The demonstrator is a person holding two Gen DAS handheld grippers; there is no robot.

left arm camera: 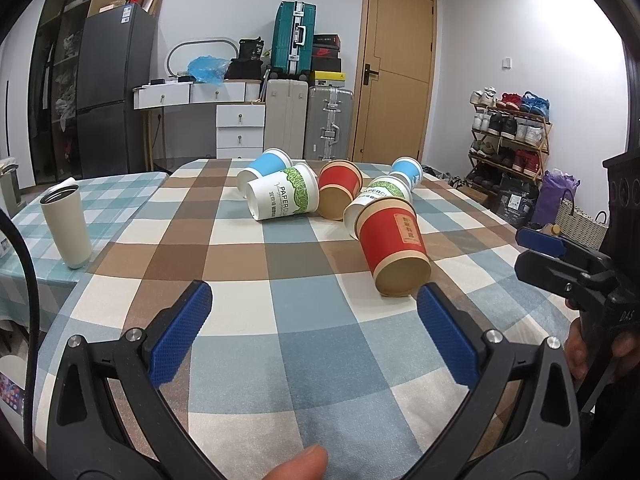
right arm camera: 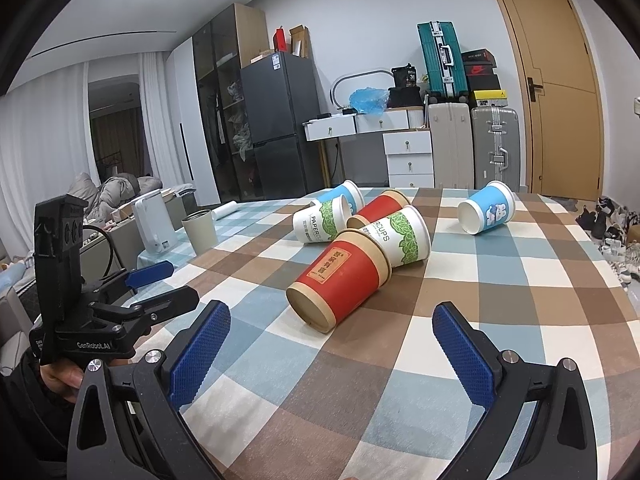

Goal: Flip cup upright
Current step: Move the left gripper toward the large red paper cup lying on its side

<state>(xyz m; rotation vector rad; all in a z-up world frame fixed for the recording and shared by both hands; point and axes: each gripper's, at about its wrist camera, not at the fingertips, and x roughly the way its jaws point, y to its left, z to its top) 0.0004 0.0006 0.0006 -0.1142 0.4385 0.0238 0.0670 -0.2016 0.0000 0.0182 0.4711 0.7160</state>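
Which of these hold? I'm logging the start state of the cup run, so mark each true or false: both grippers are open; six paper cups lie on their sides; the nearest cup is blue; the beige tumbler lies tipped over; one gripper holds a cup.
1. The left gripper and the right gripper are both open. True.
2. Six paper cups lie on their sides on the checked tablecloth. True.
3. The nearest cup is blue. False: it is the red paper cup with kraft rims.
4. The beige metal tumbler lies tipped over. False: it stands upright.
5. One gripper holds a cup. False: both are empty.
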